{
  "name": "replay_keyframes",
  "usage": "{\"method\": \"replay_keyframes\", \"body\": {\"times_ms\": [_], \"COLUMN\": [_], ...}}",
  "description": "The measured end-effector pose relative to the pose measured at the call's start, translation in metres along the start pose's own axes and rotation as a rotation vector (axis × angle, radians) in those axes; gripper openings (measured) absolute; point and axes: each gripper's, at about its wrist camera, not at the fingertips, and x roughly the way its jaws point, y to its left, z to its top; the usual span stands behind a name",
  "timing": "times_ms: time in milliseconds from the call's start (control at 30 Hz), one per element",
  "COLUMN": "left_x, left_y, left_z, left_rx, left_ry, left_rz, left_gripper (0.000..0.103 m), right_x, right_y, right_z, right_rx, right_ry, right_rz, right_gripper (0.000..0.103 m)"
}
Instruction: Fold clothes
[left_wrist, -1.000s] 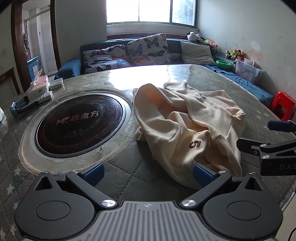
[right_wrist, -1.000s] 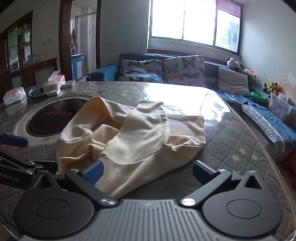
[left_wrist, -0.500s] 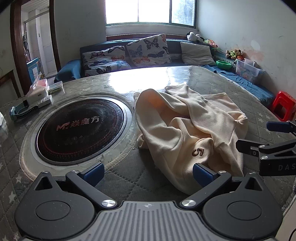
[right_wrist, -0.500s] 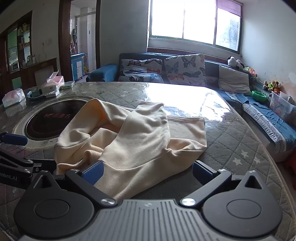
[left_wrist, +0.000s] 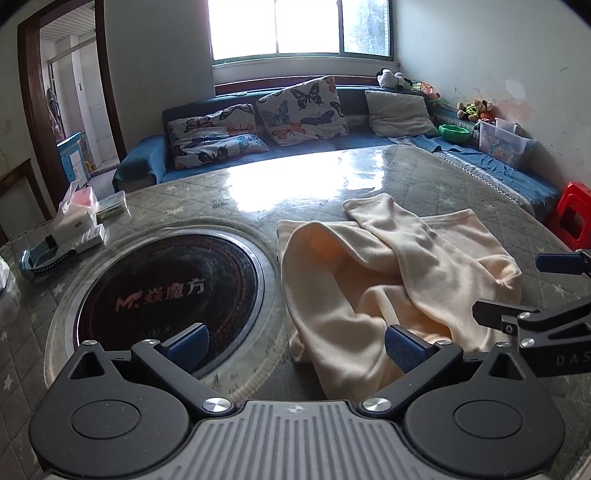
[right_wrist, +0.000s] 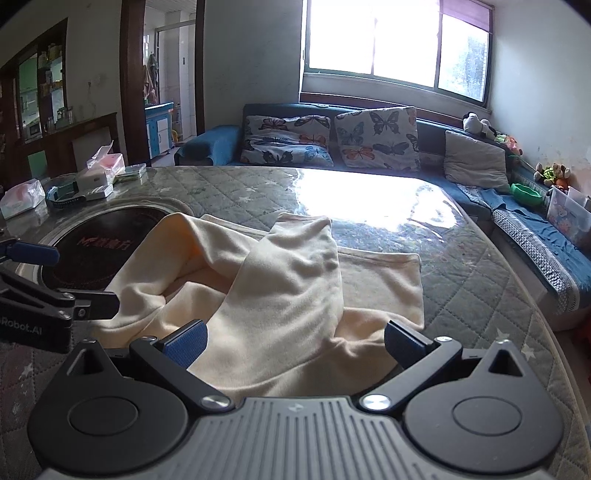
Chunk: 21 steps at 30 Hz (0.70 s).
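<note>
Left gripper (left_wrist: 294, 347): jaws wide apart, nothing between them; blue pads (left_wrist: 187, 341) clear of any cloth on the left, right pad just over the near hem of the cream garment (left_wrist: 391, 273). Contact with fabric: cannot tell. Right gripper (right_wrist: 294, 341): jaws equally wide, holding nothing; both pads poised above the garment's near fold, touching or not unclear.

Each gripper visible in the other's view: right gripper at the right edge of the left view, left gripper at the left edge of the right view, both beside the garment.

Versus half a second ago: both views lower and closer to the table (left_wrist: 424, 173); embroidered "5" seen earlier on the front now out of sight (behind the left gripper's right finger, or folded under; undetermined). Garment heap itself unchanged in layout.

Garment: soft knit, pale cream, crumpled in loose rounded folds, one sleeve (right_wrist: 295, 258) draped diagonally across the body, straight hem at the far right. Lying right of the round black hotplate (left_wrist: 166, 288) with metal ring, set flush in the table. Tabletop: grey quilted cloth with star print under a glossy clear sheet, strong window glare. Tissue boxes (left_wrist: 75, 218) at far left.
</note>
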Motion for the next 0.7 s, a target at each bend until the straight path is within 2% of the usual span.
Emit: {"method": "replay_keyframes", "body": {"times_ms": [200, 333, 533, 600, 633, 667, 700], "left_x": [0.025, 0.044, 0.071, 0.079, 0.083, 0.087, 0.091], "left_y": [-0.002, -0.003, -0.010, -0.009, -0.008, -0.006, -0.004], "left_z": [0.022, 0.037, 0.048, 0.049, 0.050, 0.050, 0.050], "left_rx": [0.017, 0.033, 0.076, 0.071, 0.061, 0.049, 0.035], "left_ry": [-0.007, -0.012, -0.001, 0.014, 0.027, 0.043, 0.060], "left_rz": [0.015, 0.016, -0.024, -0.051, -0.074, -0.101, -0.135], "left_gripper": [0.101, 0.092, 0.078, 0.067, 0.053, 0.036, 0.028], "right_x": [0.016, 0.026, 0.045, 0.050, 0.053, 0.056, 0.059], "right_y": [-0.007, -0.014, -0.022, -0.024, -0.025, -0.026, -0.026], "right_z": [0.011, 0.018, 0.027, 0.031, 0.033, 0.034, 0.036], "right_rx": [0.010, 0.031, 0.042, 0.038, 0.036, 0.036, 0.036], "right_ry": [0.002, 0.010, 0.033, 0.038, 0.040, 0.043, 0.045], "right_rz": [0.008, 0.015, 0.021, 0.024, 0.025, 0.026, 0.027], "right_gripper": [0.102, 0.098, 0.093, 0.092, 0.091, 0.090, 0.090]}}
